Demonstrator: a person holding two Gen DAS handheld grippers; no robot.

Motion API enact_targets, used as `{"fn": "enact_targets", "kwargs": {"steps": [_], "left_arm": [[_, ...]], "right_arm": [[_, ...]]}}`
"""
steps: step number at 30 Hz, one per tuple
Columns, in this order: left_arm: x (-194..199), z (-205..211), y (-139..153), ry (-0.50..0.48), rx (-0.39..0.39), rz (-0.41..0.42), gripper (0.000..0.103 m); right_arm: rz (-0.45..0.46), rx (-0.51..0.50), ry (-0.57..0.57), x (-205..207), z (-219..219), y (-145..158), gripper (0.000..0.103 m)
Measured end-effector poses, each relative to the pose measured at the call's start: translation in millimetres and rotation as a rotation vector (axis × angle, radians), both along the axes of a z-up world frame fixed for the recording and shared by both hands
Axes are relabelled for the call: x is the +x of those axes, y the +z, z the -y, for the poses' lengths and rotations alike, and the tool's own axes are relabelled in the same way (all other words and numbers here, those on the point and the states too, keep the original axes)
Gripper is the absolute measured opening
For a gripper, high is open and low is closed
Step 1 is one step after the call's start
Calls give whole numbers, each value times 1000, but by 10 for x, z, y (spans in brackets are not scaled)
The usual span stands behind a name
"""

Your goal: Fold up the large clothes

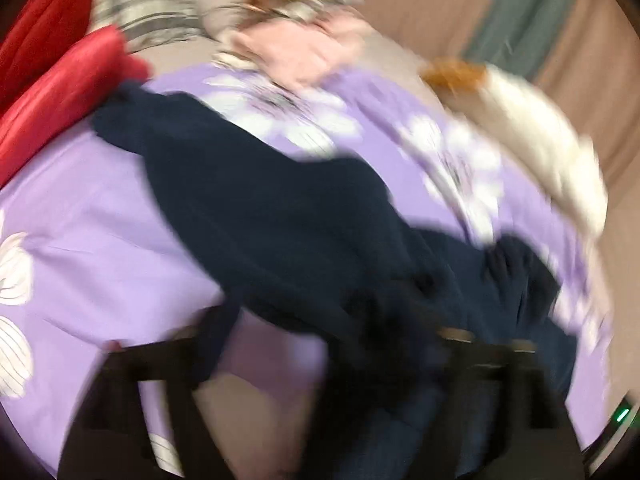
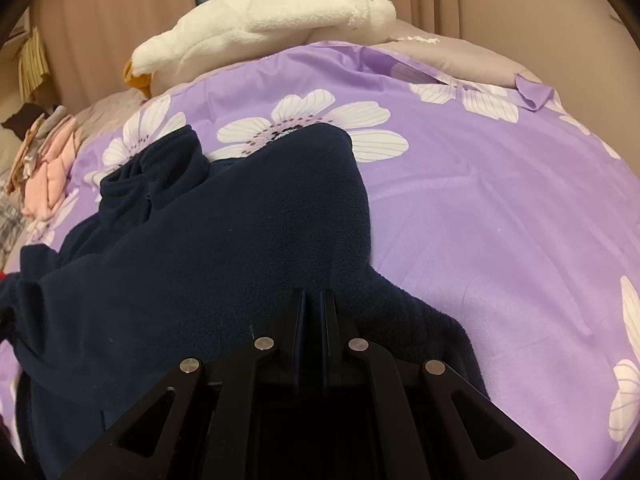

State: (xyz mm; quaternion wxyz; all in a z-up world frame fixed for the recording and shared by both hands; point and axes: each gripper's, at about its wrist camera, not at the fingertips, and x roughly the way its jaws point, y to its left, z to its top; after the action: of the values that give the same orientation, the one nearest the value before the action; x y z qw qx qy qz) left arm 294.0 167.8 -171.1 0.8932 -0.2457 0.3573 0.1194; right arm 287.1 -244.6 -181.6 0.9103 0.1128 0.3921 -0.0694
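A navy fleece garment [image 1: 260,208] lies crumpled diagonally across a purple flowered bed cover [image 1: 80,208]. The left wrist view is blurred. In it my left gripper [image 1: 320,356] stands open, its fingers [image 1: 168,360] wide apart low in the frame, with part of the fleece lying between them and no pad pressing on it. In the right wrist view the fleece [image 2: 224,248] spreads over the cover [image 2: 480,220], collar towards the upper left. My right gripper [image 2: 313,296] is shut at the garment's near edge, a thin strip of navy showing between its fingers.
A white plush goose [image 2: 272,28] lies at the far edge of the bed, before beige curtains [image 2: 100,20]. Folded pink clothes [image 1: 288,48] sit beyond the fleece. Red pillows [image 1: 60,92] and a striped fabric [image 1: 152,0] are at the left.
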Motion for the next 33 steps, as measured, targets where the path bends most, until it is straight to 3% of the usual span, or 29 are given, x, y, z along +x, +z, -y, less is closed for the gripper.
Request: {"fn": "enact_targets", "kwargs": {"steps": [3, 4, 6, 8, 10, 11, 13, 14, 17, 20, 21, 22, 24, 25, 27, 31, 33], "left_arm": [[-299, -619, 27, 193, -83, 108, 87], [-355, -783, 3, 244, -127, 114, 87], [-333, -1162, -56, 282, -255, 52, 85], [-275, -1411, -49, 243, -325, 21, 85], [-237, -1514, 8, 223, -288, 28, 87], [-175, -1566, 50, 234, -218, 26, 87], [1, -1644, 68, 243, -136, -31, 85], [147, -1694, 52, 229, -136, -55, 85], [474, -1878, -162, 208, -250, -112, 81], [623, -2055, -505, 342, -360, -194, 70], [629, -2060, -507, 367, -340, -164, 70], [634, -2026, -453, 387, -282, -123, 60], [770, -1922, -429, 376, -128, -161, 42], [821, -1850, -442, 377, -47, -191, 37], [829, -1753, -431, 399, 42, -182, 33], [797, -1556, -354, 472, 146, -208, 20], [840, -1327, -208, 420, 284, -213, 18]], "right_arm": [[3, 14, -1, -12, -2, 34, 2], [-17, -2, -23, -12, -38, 81, 3], [-32, -56, -35, -41, -187, 209, 14], [24, -92, 9, -108, -393, 377, 61], [128, -121, 42, -197, -546, 498, 84], [181, -153, 42, -255, -617, 525, 89], [213, -228, -24, -328, -691, 470, 89], [201, -257, -66, -349, -687, 405, 89], [199, -194, -86, -355, -530, 404, 89], [218, -90, -183, -405, -253, 393, 89], [198, -63, -228, -399, -149, 353, 89], [177, -42, -249, -391, -79, 317, 89], [153, 3, -275, -384, 13, 271, 89], [148, 16, -292, -396, 50, 262, 89], [158, 9, -321, -435, 49, 267, 89], [136, 2, -301, -422, 28, 192, 89], [86, 24, -279, -316, 60, 95, 89]]}}
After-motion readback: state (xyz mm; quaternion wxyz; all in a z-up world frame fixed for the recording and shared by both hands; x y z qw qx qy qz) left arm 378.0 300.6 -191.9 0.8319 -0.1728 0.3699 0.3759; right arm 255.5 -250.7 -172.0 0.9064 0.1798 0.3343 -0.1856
